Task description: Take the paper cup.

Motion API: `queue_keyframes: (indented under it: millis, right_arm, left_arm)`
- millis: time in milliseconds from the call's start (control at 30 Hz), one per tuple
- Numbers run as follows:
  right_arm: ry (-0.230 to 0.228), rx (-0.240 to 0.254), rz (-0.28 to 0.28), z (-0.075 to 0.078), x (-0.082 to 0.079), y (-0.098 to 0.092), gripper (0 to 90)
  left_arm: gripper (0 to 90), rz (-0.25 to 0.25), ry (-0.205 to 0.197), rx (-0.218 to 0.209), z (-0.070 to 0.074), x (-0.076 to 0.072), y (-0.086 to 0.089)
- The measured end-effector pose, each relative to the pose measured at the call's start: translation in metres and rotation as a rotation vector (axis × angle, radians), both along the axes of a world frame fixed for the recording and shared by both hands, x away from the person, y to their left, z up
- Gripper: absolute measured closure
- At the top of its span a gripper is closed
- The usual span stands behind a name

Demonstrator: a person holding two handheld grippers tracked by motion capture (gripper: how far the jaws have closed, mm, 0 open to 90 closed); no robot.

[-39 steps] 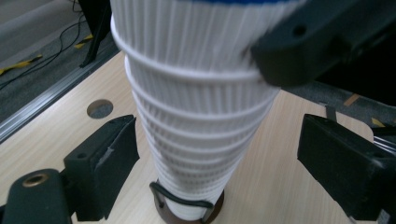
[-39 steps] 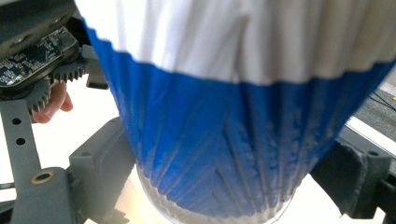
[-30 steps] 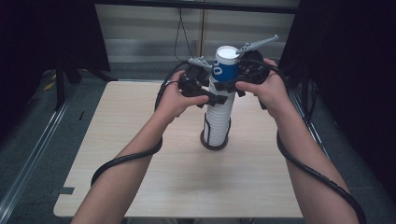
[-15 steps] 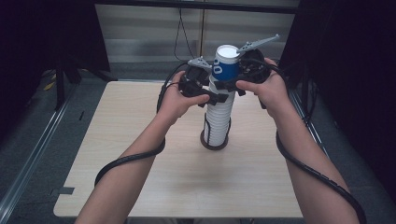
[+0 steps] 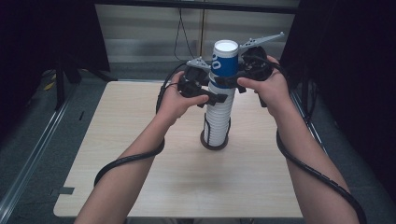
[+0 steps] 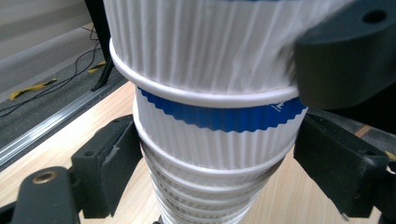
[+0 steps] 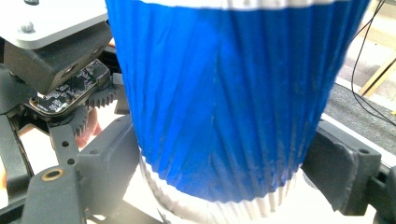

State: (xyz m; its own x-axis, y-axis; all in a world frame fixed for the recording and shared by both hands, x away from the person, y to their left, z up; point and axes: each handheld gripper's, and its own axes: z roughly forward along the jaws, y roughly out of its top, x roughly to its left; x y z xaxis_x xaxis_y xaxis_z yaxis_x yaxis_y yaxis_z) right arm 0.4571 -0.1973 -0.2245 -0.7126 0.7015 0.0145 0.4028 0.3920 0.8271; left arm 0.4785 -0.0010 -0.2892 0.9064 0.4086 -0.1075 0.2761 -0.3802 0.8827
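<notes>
Tall stack of ribbed paper cups standing upright in a dark ring holder, near the middle of the worktop, slightly toward its far edge. Uppermost cup blue-banded with a white rim, sitting high on the stack, open mouth facing up.

Left tongs brought in from the left side of the stack, below the top cup. In the left gripper view, left tongs set astride the white ribbed cups just under a blue wavy band; jaws recently closing, now standing on either side of the cup wall. Left pad close against the ribs; right pad apparently at the wall; firm pressing contact cannot be told for certain.

Right tongs brought in from the right at the level of the top cup's lower part. In the right gripper view, right tongs flanking the blue cup, both pads lying against its sides near the white base band, gripping it.

Both hands held high over the worktop, left hand and right hand on opposite sides of the stack. Black cables trailing from both tongs along the forearms toward the near edge.
</notes>
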Motion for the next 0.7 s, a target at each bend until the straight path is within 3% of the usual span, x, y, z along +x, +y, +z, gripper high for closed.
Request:
queue_keyframes:
  millis: [533, 700]
  right_arm:
    - [-0.028, 0.02, -0.012, -0.0028, -0.0044, -0.0036, 16.8]
    - [-0.051, 0.064, -0.02, -0.0006, -0.0055, -0.0046, 18.2]
  left_arm:
    - [15.3, -0.001, -0.008, 0.007, 0.0, -0.0016, -0.0014]
    - [15.5, 0.005, -0.006, 0.007, 0.0001, -0.0014, -0.0005]
